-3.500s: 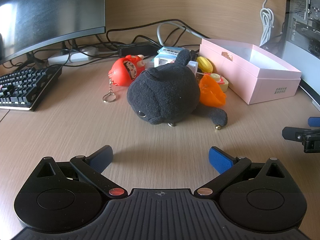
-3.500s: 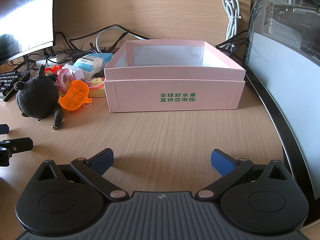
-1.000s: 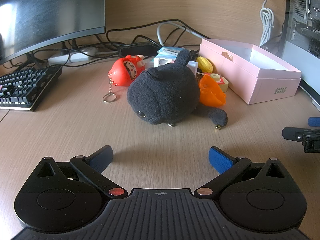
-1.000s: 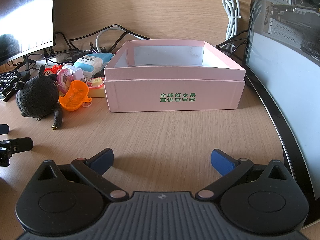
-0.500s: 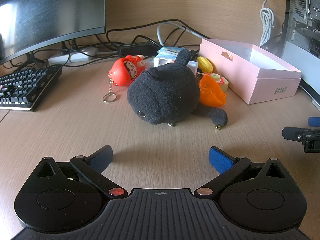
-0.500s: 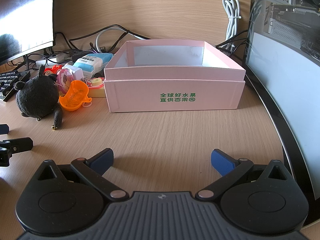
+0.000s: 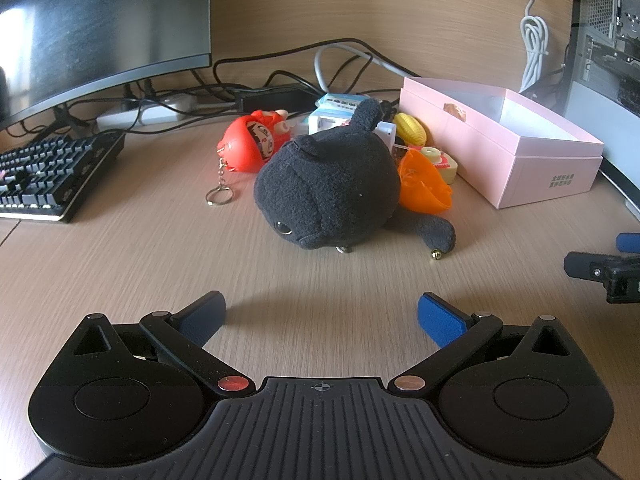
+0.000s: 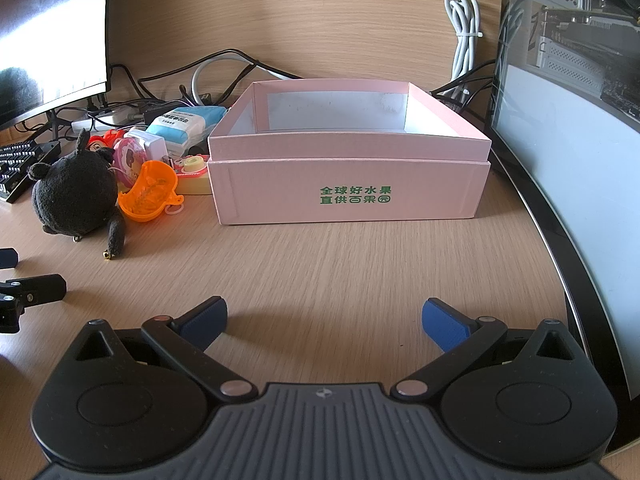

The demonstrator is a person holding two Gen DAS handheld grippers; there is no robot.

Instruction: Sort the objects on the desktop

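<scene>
A black plush toy (image 7: 328,192) lies on the wooden desk ahead of my left gripper (image 7: 322,316), which is open and holds nothing. Around the plush lie a red doll keychain (image 7: 248,144), an orange plastic piece (image 7: 424,184), a yellow toy (image 7: 409,130) and a blue-white pack (image 7: 340,102). The pink box (image 8: 348,176) stands open-topped straight ahead of my right gripper (image 8: 324,318), also open with nothing in it. The plush (image 8: 76,196) and orange piece (image 8: 150,192) sit left of the box in the right wrist view.
A keyboard (image 7: 48,176) and monitor (image 7: 92,28) occupy the left. Cables (image 7: 280,76) run along the back wall. A computer case (image 8: 572,120) stands close on the right of the box. Part of the other gripper (image 7: 604,272) shows at the right edge.
</scene>
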